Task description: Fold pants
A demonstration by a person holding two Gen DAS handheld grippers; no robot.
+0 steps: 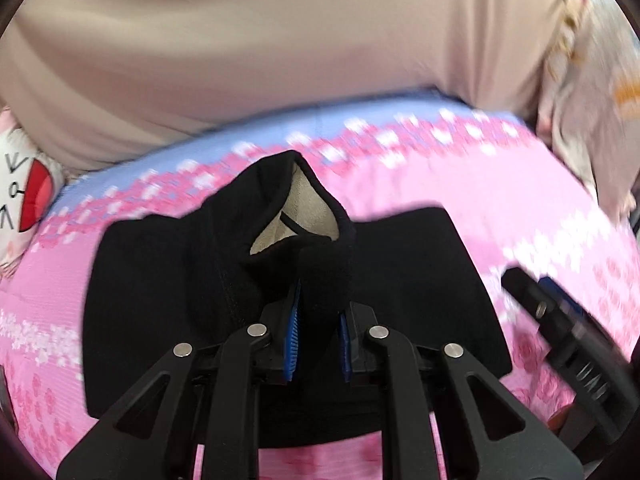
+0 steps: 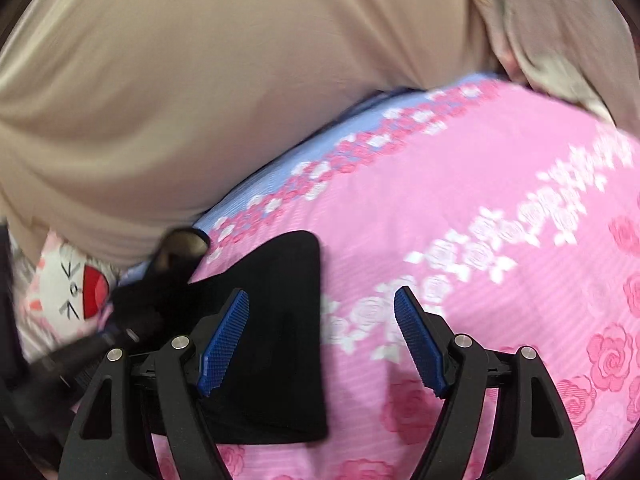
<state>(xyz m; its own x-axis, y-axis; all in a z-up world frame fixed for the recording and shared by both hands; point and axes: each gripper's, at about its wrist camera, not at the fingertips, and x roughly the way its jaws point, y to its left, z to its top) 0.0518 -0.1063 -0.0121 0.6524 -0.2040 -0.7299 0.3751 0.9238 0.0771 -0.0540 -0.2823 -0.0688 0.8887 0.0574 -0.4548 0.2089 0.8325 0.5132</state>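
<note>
Left wrist view
- Left gripper [image 1: 318,322]: mine, clamped on a raised edge of the black fleece-lined pants [image 1: 160,288], lifting it to carry a fold.
- Pants: mostly folded, flat on the pink rose-print bed sheet [image 1: 460,184]; opening with pale lining points away from me.
- Long axis: roughly left-right.

Right wrist view
- Right gripper [image 2: 322,316]: released, nothing between the blue pads [image 2: 224,340], hovering over the pants' [image 2: 280,340] right edge.
- Long axis: cannot tell.

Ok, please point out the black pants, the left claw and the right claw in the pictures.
black pants [image 1: 400,264]: left wrist view, flat folded part.
left claw [image 1: 318,320]: left wrist view, between its blue tips, shut on a raised fold.
right claw [image 2: 322,300]: right wrist view, between its open tips.
</note>
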